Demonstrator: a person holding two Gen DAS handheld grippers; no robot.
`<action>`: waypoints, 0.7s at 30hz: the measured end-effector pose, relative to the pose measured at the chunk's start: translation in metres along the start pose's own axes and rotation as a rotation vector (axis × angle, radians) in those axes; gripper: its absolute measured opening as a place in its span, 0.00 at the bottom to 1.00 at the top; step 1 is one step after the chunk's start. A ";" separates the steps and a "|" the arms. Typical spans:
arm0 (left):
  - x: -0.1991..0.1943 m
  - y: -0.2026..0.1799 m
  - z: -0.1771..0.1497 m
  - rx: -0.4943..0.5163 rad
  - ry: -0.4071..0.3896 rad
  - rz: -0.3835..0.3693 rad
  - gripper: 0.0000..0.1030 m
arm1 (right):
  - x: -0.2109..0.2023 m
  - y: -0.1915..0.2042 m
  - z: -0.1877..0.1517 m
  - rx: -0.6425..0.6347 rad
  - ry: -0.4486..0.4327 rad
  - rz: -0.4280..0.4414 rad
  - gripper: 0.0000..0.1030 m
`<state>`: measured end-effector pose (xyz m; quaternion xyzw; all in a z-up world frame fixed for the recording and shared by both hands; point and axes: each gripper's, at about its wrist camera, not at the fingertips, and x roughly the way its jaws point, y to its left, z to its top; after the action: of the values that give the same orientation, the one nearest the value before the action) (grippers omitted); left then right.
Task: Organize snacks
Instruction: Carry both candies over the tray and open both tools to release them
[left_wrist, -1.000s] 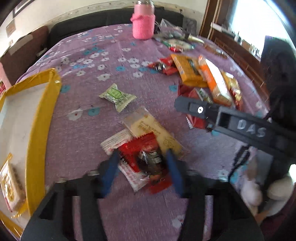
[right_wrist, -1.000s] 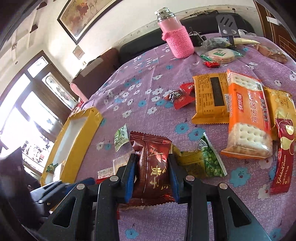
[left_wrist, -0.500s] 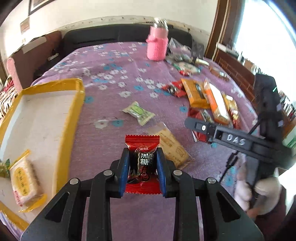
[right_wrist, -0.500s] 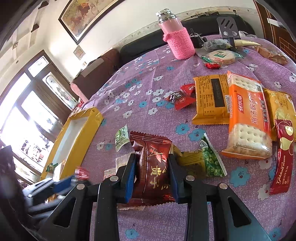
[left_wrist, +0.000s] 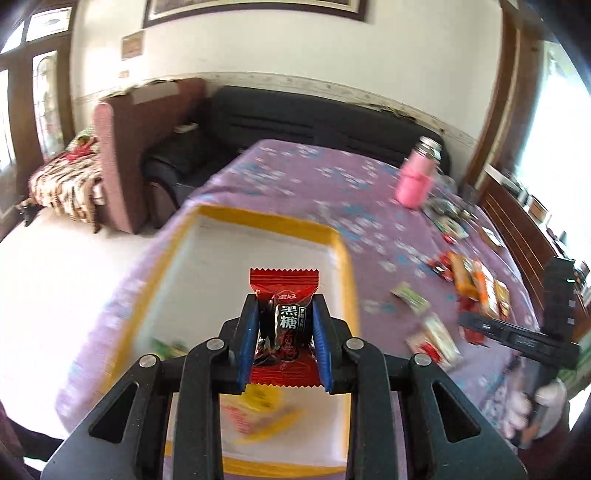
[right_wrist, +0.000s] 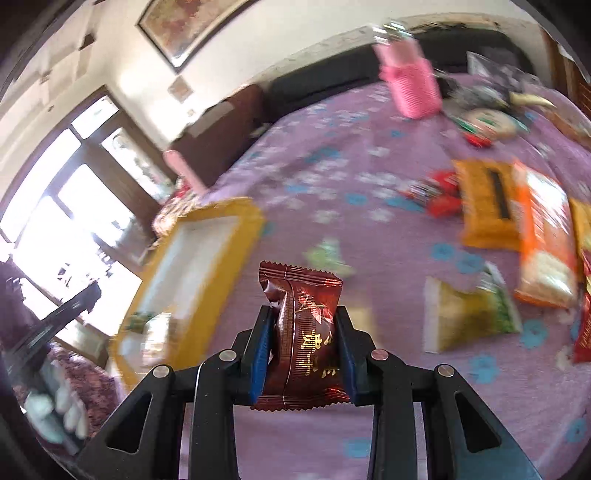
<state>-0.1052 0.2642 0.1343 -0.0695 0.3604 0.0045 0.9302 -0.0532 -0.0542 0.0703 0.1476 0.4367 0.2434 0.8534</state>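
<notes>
My left gripper (left_wrist: 284, 332) jaws pinch the bright red crinkly candy packet (left_wrist: 283, 325) midway, over the yellow-rimmed white tray (left_wrist: 343, 254). My right gripper (right_wrist: 303, 350) jaws clamp the maroon foil packet (right_wrist: 304, 332) beside that tray. Both look light, soft, slippery; mid-body holds suit.

The right gripper (right_wrist: 303, 345) pinches a dark red snack packet (right_wrist: 304, 332) above the purple tablecloth (right_wrist: 332, 177). A yellow tray (right_wrist: 192, 266) sits to its left.
</notes>
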 end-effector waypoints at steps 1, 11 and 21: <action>0.001 0.010 0.005 -0.004 -0.003 0.018 0.24 | 0.000 0.017 0.005 -0.020 0.003 0.020 0.32; 0.057 0.075 0.016 -0.102 0.094 0.040 0.24 | 0.071 0.150 0.029 -0.155 0.139 0.154 0.32; 0.121 0.091 0.003 -0.137 0.230 0.032 0.25 | 0.167 0.175 0.017 -0.175 0.267 0.067 0.32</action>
<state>-0.0187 0.3492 0.0443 -0.1274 0.4644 0.0360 0.8757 -0.0061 0.1825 0.0493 0.0534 0.5183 0.3264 0.7886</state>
